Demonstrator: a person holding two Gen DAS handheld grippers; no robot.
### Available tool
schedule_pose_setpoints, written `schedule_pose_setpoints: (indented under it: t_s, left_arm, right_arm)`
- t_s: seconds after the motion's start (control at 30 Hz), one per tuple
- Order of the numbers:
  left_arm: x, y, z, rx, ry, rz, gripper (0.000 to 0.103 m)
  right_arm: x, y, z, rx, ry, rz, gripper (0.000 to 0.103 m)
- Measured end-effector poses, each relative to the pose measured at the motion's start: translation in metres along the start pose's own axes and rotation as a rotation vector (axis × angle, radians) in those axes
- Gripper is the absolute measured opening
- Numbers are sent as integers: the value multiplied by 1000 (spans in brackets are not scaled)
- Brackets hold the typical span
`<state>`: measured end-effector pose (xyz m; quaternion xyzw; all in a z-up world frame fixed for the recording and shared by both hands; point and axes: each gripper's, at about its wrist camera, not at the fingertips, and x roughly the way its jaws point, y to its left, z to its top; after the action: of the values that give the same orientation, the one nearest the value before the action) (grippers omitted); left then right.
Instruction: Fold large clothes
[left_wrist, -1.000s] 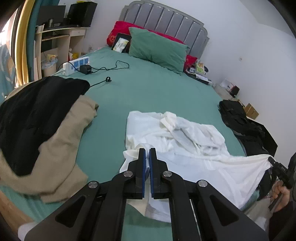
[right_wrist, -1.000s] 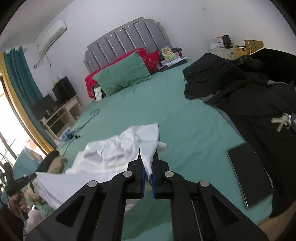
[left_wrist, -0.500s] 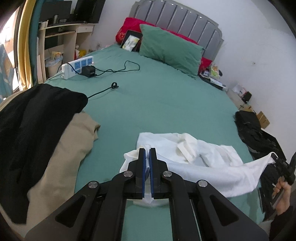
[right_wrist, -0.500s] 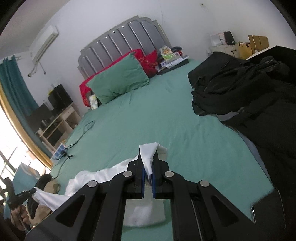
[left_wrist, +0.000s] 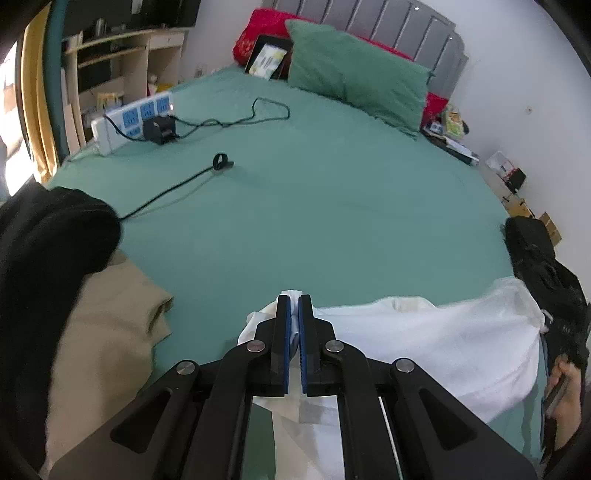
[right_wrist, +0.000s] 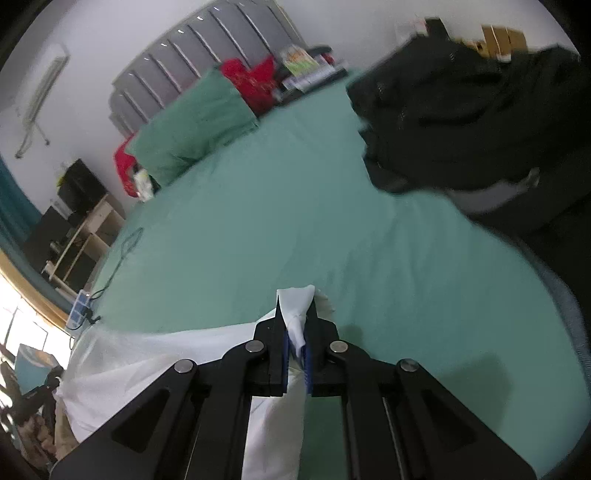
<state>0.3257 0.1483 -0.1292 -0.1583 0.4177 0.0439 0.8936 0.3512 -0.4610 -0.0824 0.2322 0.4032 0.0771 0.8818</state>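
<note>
Two claws, the left claw (left_wrist: 293, 306) and the right claw (right_wrist: 295, 314), are each pinching a corner of the white garment (left_wrist: 436, 339), which is hanging stretched between them above the green bed (left_wrist: 314, 206).

Both cams sit close behind own fingers, low over the green bed (left_wrist: 332, 206). Left wrist cam faces 12 o'clock toward the headboard (left_wrist: 369, 18), shelf unit (left_wrist: 122, 62) at 10. Right wrist cam tilts, headboard (right_wrist: 199, 62) at 11, black clothes pile (right_wrist: 461, 103) at 2. Shared: bed, green pillow (left_wrist: 354, 81), white garment (left_wrist: 424, 343), each cam catching the other gripper at frame edge.
</note>
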Motion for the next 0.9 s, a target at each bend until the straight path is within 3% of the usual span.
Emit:
schedule_pose_setpoints:
  t_s: [0.17,0.2,0.23,0.27,0.3,0.37,0.47,0.57,0.73,0.9]
  left_arm:
    - [42,14,8,-97,86,14,6]
    - [46,18,8,-118,91,14,12]
    - [46,21,8,-136,84,5,25]
    - [42,25,7,-156,66,-6,35]
    - [35,27,5,-167,42,-8,52]
    - [20,27,-1,-163,7,-1,56]
    - [-1,21,-19,-104,-6,4,56]
    - [-10,10,-50,-30,36,3,59]
    - [-5,-6,-101,29,131,-21,59]
    - [6,-17,-126,29,172,-40,59]
  right_arm:
    - [18,-3,3,-22,44,-53,13]
    - [19,-4,2,-24,49,-67,21]
    - [19,-5,1,-21,47,-85,26]
    - [17,-7,1,-13,38,-94,38]
    - [14,-10,2,4,27,-97,50]
    - [4,-14,4,39,6,-102,66]
    - [-16,-12,4,67,-29,-86,67]
    - [-33,-5,-12,44,-19,-87,67]
    - [-39,5,-62,24,89,-76,67]
    - [-41,22,-105,-74,164,-95,67]
